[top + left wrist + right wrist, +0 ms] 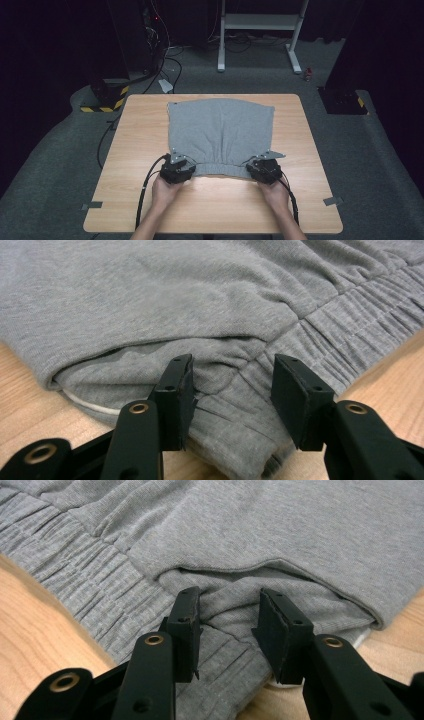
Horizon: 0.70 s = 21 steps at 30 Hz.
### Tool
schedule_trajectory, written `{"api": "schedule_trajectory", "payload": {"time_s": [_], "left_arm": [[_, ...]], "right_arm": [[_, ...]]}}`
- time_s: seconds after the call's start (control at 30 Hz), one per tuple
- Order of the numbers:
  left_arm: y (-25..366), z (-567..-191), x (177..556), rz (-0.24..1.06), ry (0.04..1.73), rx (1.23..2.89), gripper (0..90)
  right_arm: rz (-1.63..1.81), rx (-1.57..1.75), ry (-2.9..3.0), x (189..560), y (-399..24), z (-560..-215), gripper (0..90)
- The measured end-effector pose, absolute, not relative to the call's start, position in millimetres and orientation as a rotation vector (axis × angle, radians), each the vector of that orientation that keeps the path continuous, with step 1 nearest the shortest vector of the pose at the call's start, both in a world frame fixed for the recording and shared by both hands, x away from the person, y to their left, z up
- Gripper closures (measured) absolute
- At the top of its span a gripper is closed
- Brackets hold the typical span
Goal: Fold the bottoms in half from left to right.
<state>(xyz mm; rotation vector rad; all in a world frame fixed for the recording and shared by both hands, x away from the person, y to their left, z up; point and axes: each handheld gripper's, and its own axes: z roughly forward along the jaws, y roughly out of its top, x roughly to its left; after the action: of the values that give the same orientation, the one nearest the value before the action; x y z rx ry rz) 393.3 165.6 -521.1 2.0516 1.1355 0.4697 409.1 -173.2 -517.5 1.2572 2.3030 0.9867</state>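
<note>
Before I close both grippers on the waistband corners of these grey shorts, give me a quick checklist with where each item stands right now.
1. Left gripper over its corner of the waistband: ok, fabric lies between the open jaws.
2. Right gripper over its corner: ok, the folded edge lies between the open jaws.
3. Pads pressing on cloth: not ok, there are gaps on both sides in both gripper views.
4. Grey shorts lying flat on the table: ok, spread out with only light wrinkles.
5. How many fabric layers each gripper would catch: cannot tell.
6. Cables off the shorts: ok, they trail back beside the forearms.
</note>
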Motion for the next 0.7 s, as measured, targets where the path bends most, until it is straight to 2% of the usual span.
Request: {"api": "schedule_trajectory", "payload": {"time_s": [0.7], "left_arm": [[164.8,-521.8,365.4,0.417,1.104,2.056,51.1]], "right_arm": [[0.989,1.239,2.317,379.3,-179.8,-517.2,60.6]]}}
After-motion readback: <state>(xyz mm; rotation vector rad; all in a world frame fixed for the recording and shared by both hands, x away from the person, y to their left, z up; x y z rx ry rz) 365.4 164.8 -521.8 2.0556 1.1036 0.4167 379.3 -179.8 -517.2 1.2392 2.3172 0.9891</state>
